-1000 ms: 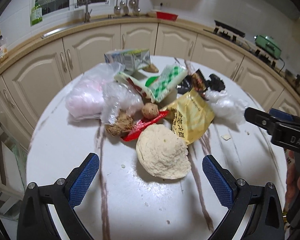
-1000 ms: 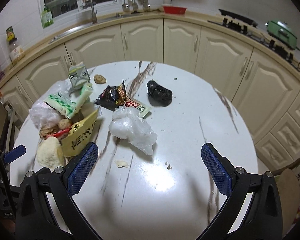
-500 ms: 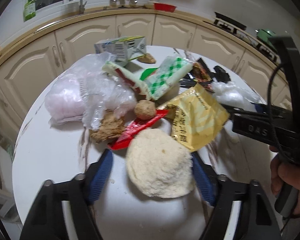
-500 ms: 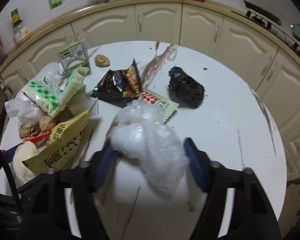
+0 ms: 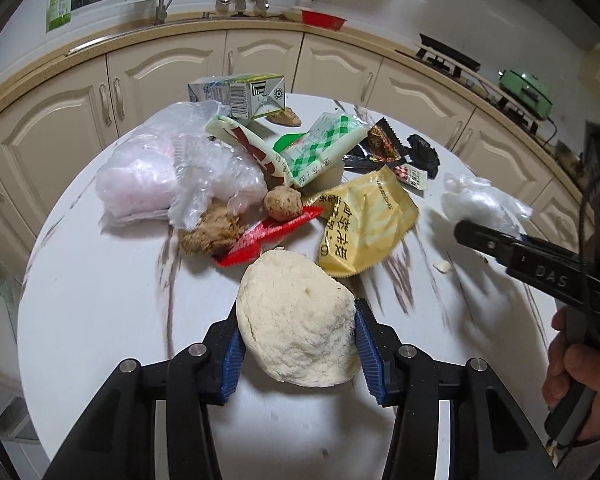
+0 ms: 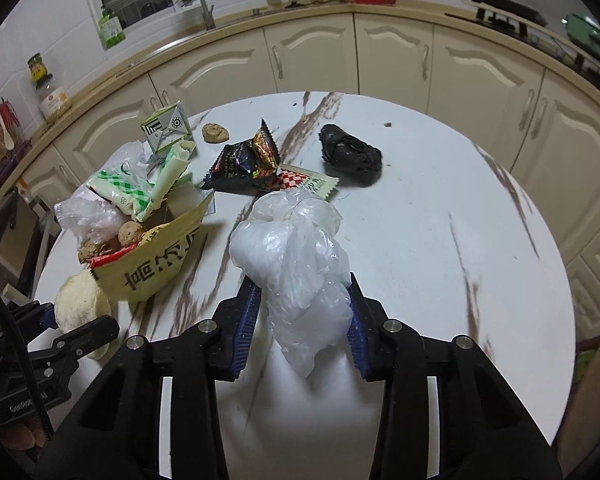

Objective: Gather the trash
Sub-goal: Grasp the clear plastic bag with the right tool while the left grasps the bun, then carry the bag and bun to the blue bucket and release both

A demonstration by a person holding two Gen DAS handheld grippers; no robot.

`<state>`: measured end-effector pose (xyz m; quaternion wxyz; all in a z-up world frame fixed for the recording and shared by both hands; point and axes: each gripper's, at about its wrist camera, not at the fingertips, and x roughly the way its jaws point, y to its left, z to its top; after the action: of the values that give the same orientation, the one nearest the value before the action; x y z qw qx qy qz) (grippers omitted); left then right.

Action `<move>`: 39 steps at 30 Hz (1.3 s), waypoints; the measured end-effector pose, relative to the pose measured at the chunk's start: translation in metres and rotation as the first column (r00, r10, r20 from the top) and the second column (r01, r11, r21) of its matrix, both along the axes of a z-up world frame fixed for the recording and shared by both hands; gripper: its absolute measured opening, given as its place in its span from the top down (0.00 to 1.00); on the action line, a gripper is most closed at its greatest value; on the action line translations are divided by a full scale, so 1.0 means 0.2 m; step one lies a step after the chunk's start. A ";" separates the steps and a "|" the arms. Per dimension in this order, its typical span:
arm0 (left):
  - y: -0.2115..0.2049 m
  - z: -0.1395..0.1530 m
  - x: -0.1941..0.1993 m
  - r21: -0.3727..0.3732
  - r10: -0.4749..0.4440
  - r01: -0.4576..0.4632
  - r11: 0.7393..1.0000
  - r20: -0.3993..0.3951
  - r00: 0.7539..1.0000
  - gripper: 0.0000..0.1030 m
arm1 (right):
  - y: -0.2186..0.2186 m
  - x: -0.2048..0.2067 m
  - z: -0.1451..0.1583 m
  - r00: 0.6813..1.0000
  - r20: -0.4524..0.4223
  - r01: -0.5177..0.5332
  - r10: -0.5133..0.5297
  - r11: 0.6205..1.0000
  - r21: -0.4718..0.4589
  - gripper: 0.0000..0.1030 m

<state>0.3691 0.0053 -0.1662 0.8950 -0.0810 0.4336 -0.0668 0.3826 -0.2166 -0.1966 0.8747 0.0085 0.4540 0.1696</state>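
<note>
A pale round bread bun (image 5: 296,320) lies at the near edge of the trash heap on the white marbled round table (image 5: 100,300). My left gripper (image 5: 298,312) straddles it, jaws closing, both blue pads touching its sides. A crumpled clear plastic bag (image 6: 296,256) sits between the pads of my right gripper (image 6: 302,284), whose jaws are also closing and touch the bag on both sides. The bag (image 5: 480,204) and a finger of the right gripper (image 5: 500,244) also show at the right of the left wrist view.
The heap holds a yellow snack bag (image 5: 364,220), a red wrapper (image 5: 268,236), brown food lumps (image 5: 208,234), a pink-white plastic bag (image 5: 140,180), a green checked pack (image 5: 320,148) and a milk carton (image 5: 240,92). A black bag (image 6: 350,154) and a dark wrapper (image 6: 248,164) lie farther back. Cabinets ring the table.
Both grippers moved forward and narrowed from wide open. The left now has the bun between its pads; the right has come down around the plastic bag.
</note>
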 end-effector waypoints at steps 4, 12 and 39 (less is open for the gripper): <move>0.02 0.07 -0.16 0.020 -0.008 0.007 1.000 0.040 0.999 0.56 | -0.07 -0.10 0.04 1.000 0.004 0.021 -0.022 0.999 0.040 0.65; -0.13 0.24 -0.37 0.047 -0.054 0.048 0.998 0.133 0.990 0.56 | -0.19 -0.28 0.14 0.998 0.040 0.049 -0.054 0.993 0.108 0.68; -1.47 0.27 -0.71 0.070 -0.618 0.616 0.785 0.161 0.770 0.56 | -1.42 -1.08 0.21 0.823 0.070 0.544 -0.564 0.817 0.191 0.68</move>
<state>0.2270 -0.2879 -0.1124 0.8585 0.0776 0.3564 -0.3606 0.1663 -0.5014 -0.1539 0.9086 0.2013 0.3616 -0.0559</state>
